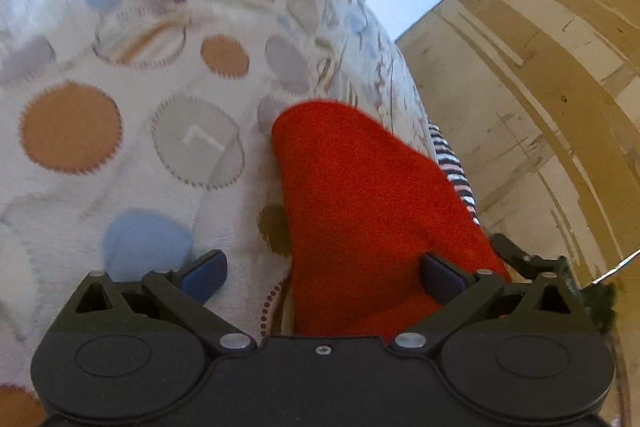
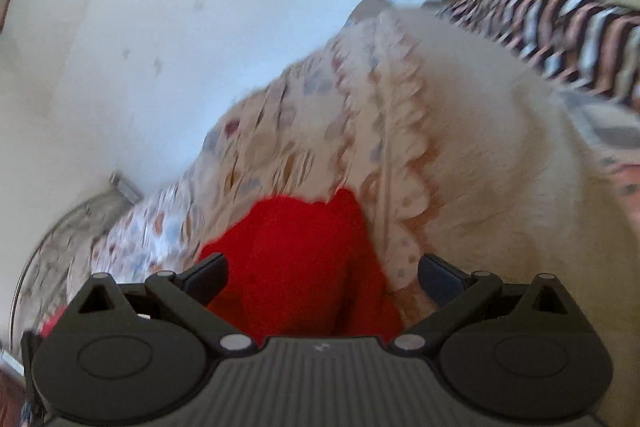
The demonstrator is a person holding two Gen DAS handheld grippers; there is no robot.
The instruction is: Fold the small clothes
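Both claws are hanging wide open here, the left claw (image 1: 322, 273) and the right claw (image 2: 322, 273) each gripping nothing, and between the fingers of each the red cloth (image 1: 360, 199) is sitting low in the centre of the frame. It is looking like a soft, fuzzy piece, bunched into a rounded hump rather than lying flat, resting on the spotted blanket (image 1: 120, 87) that is filling the left half of the left view. The risk I am seeing: close now and a claw may be pinching the blanket together with the red cloth, since the two are touching and the edges are hard to tell apart. A striped garment (image 2: 560, 27) is lying in the upper right of the right view, near enough to get dragged along. The right view is blurring too, so aiming at a corner is looking chancy.
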